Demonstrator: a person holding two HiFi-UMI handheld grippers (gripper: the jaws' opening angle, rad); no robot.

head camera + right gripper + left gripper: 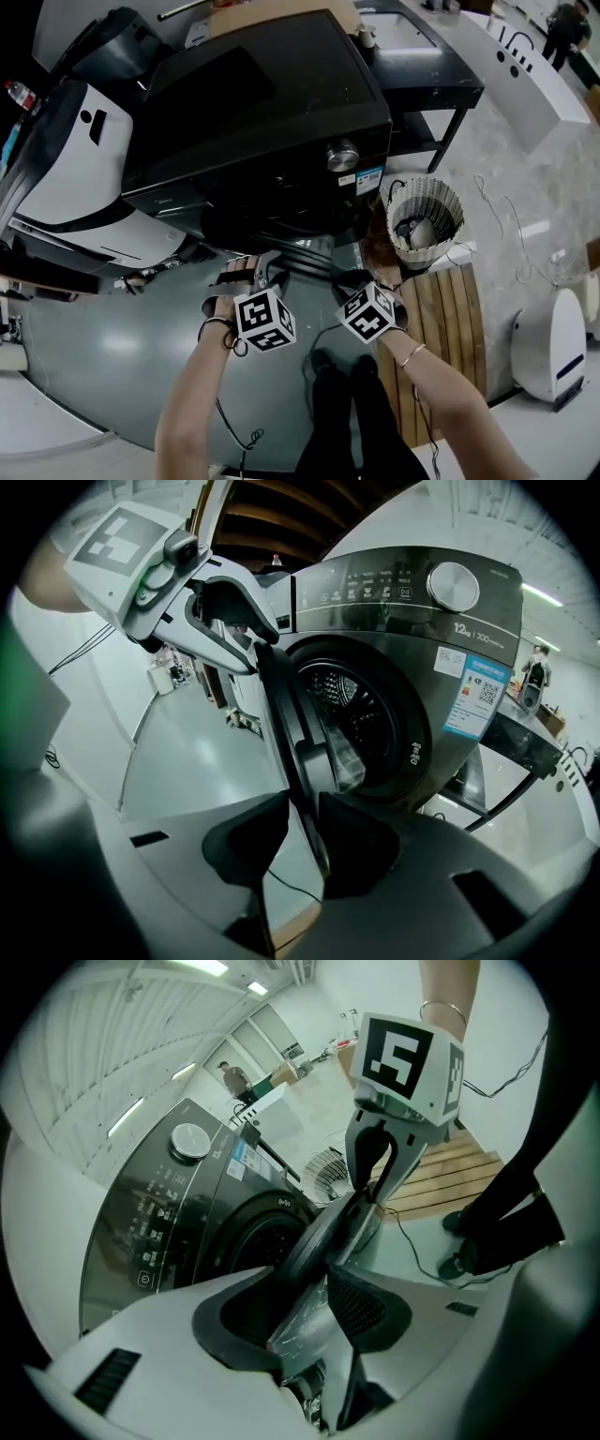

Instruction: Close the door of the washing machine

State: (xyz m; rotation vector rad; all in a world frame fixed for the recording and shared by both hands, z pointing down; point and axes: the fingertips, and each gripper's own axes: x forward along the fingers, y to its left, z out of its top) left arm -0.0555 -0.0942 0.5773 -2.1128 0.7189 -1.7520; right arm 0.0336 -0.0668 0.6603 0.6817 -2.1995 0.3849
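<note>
The black front-loading washing machine (pixel 262 112) stands ahead with its round door (pixel 305 261) swung open toward me. Both grippers sit on the door's free rim. In the left gripper view the door (pixel 319 1241) runs edge-on between the pads of my left gripper (pixel 305 1321), which press on it. Higher on the same rim, my right gripper (pixel 375 1162) clamps the edge. In the right gripper view the thin door edge (pixel 291 724) sits pinched in my right gripper (pixel 302 832), with the left gripper (pixel 234 621) above. The steel drum (pixel 352 714) is visible.
A woven basket (pixel 425 220) stands right of the machine beside a wooden slatted platform (pixel 450 309). A white appliance (pixel 75 178) is at the left, a white device (pixel 548 342) at the right. Cables trail on the grey floor. My legs (pixel 342 394) are below.
</note>
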